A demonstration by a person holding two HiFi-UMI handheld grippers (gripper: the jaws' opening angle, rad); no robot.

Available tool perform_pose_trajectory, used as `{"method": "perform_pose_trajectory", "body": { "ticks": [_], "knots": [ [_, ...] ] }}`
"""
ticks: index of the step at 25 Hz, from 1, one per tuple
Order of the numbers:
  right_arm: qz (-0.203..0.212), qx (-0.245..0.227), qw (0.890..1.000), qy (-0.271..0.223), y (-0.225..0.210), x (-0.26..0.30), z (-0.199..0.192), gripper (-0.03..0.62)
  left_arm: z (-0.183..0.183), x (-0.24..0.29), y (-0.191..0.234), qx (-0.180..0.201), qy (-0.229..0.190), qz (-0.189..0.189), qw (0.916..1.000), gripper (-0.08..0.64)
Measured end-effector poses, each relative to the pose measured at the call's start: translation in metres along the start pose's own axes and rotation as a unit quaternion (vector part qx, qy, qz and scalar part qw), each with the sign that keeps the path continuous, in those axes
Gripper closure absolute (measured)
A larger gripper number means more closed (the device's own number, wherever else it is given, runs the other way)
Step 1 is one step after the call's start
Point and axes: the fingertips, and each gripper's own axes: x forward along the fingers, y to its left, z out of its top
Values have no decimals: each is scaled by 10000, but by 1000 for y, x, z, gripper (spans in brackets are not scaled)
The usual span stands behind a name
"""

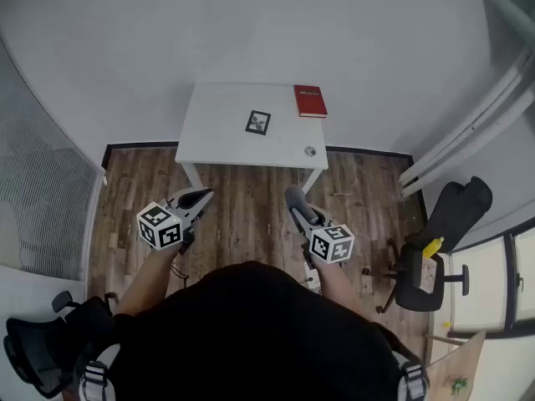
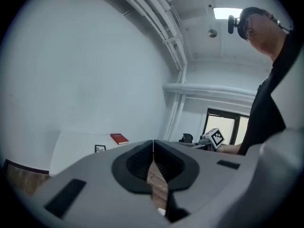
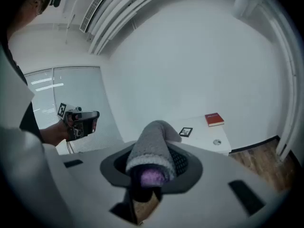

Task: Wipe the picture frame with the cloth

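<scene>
While the right gripper point(image 3: 153, 167) squeezes the grey cloth point(image 3: 151, 146) tight between its jaws, the left gripper point(image 2: 153, 152) has its jaws pressed together with nothing in them. We hold both out over the wooden floor point(image 1: 247, 220), well apart from the white table point(image 1: 213, 132). The picture frame point(image 1: 258, 122) lies flat near the middle of the table, with a red book point(image 1: 309, 101) at a back corner (and a small round thing point(image 1: 310, 150) we cannot name). We think wiping has not begun. Next we must walk up close, lower the cloth onto the frame and rub gently, so it does not slide.
</scene>
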Motion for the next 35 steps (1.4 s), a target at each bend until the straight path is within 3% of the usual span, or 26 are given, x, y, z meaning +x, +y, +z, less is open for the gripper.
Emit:
{"method": "perform_pose_trajectory", "body": {
  "ticks": [8,15,21,28,35],
  "knots": [
    [0,-184,9998,1,-35,-25,-4,485,-5,35,-28,39,34,49,10000,548],
    [8,173,9998,-112,-63,-30,-10,485,-16,50,-42,86,207,125,9997,548],
    [14,176,9998,-82,-80,-23,-3,485,-13,56,-28,-109,120,306,9994,548],
    [129,125,9998,54,-76,4,-3,485,-16,73,-10,-129,166,189,9996,548],
    [-67,-26,9996,268,-84,30,4,485,-2,90,24,-148,103,30,9998,548]
  ]
}}
